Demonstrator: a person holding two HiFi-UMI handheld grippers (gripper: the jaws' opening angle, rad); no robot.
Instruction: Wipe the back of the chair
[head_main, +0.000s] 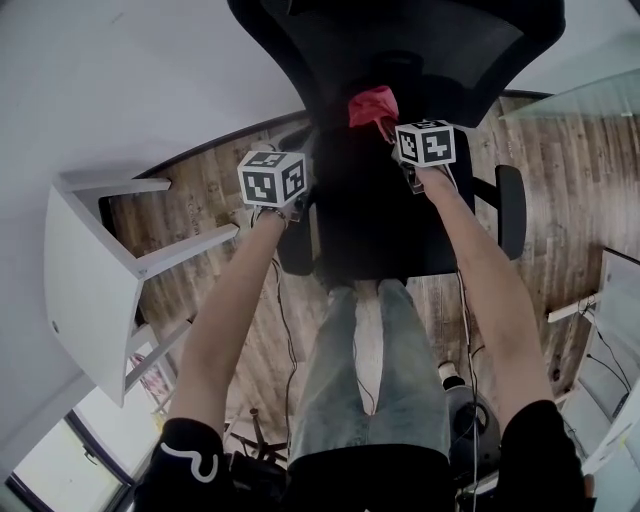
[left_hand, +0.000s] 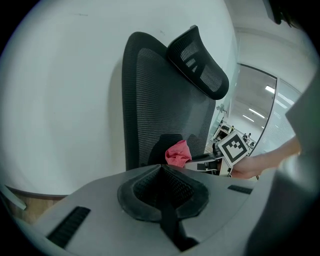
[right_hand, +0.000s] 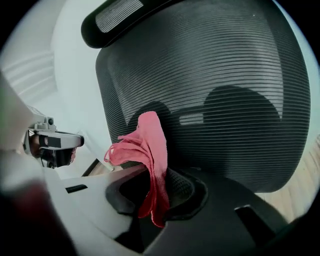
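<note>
The black office chair stands facing me, its mesh back (head_main: 400, 40) (left_hand: 150, 100) (right_hand: 210, 75) against a white wall and its headrest (left_hand: 200, 65) on top. My right gripper (head_main: 388, 122) (right_hand: 159, 175) is shut on a red cloth (head_main: 372, 104) (right_hand: 147, 150) (left_hand: 177, 154), which bunches up against the lower middle of the mesh back. My left gripper (head_main: 298, 150) (left_hand: 162, 169) is shut with nothing in it, low at the back's left edge, above the seat (head_main: 365, 220). Each gripper shows in the other's view: the right one's marker cube (left_hand: 232, 148), the left one's body (right_hand: 52, 145).
A white table (head_main: 90, 290) stands on the wooden floor (head_main: 200, 190) at the left. Black armrests (head_main: 510, 205) flank the seat. Cables (head_main: 285, 340) run across the floor by the person's legs (head_main: 370, 380). A glass partition (head_main: 580, 95) is at the right.
</note>
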